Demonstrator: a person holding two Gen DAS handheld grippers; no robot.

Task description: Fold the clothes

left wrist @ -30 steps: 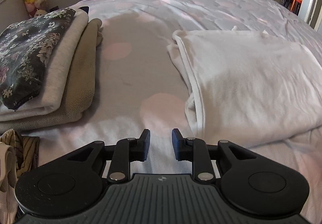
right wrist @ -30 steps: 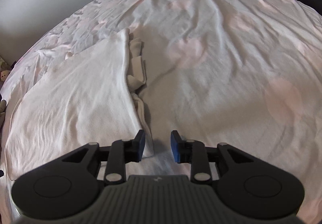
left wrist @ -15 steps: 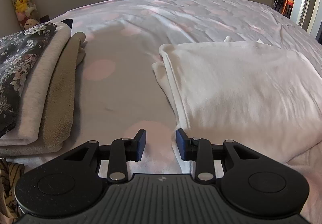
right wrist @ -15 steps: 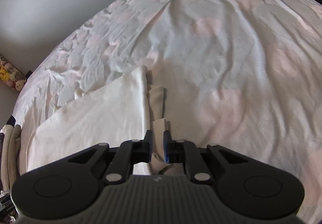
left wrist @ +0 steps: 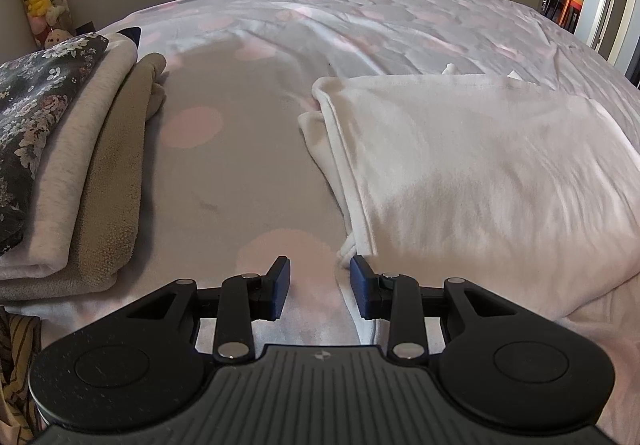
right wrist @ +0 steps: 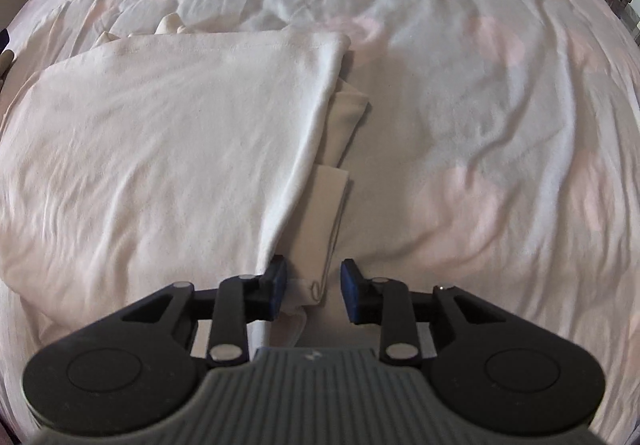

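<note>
The bed (left wrist: pixel 248 173) is wide, spread with a pale, wrinkled cover dotted with faint pink rounds. A white garment (left wrist: pixel 480 181) lies flat on it, folded over, with loose layers poking out along both side edges. Well apart from it, towards the bed's left edge, sits a stack of folded clothes (left wrist: pixel 76 173): a tan towel-like piece at the bottom, a light grey one on that, a dark floral one on top. Between the two the cover lies bare.
</note>
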